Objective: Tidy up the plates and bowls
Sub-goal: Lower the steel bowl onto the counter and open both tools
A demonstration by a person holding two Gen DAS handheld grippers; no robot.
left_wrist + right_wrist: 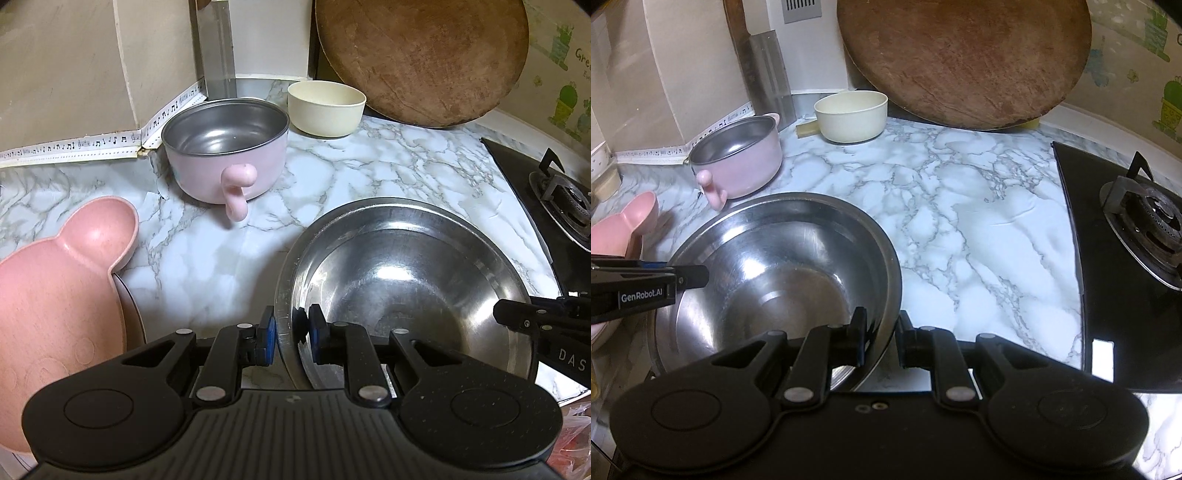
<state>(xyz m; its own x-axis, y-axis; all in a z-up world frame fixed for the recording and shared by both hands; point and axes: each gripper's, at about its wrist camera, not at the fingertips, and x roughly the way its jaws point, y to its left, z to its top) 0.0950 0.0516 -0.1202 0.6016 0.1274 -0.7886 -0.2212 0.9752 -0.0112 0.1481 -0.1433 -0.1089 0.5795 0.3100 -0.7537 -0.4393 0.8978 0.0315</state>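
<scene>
Left gripper (pixel 290 334): we find its jaws narrow and clamped on the near-left rim of the steel bowl (pixel 406 280), one blue pad outside the wall, one inside.
Right gripper (pixel 881 338): we find its jaws narrow and clamped on the near-right rim of the same steel bowl (pixel 783 266), one finger inside, one outside.
Steel bowl: held at two opposite rim points; we cannot tell whether its base touches the marble surface (pixel 229 258).
Left view only: the pink bear-shaped plate (pixel 55 295) shows almost whole, left of the jaws, lying on another dish.
Right view only: ahead and right of the jaws, a wide bare stretch of surface (pixel 979 221) and the gas burner (pixel 1145 221) in full.
Both views: the pink-handled pot (pixel 229 158) and cream bowl (pixel 327 107) stand beyond the jaws, before the leaning round wooden board (pixel 421 59).
Pose: each gripper reaches in level, and each appears side-on in the other's view.
</scene>
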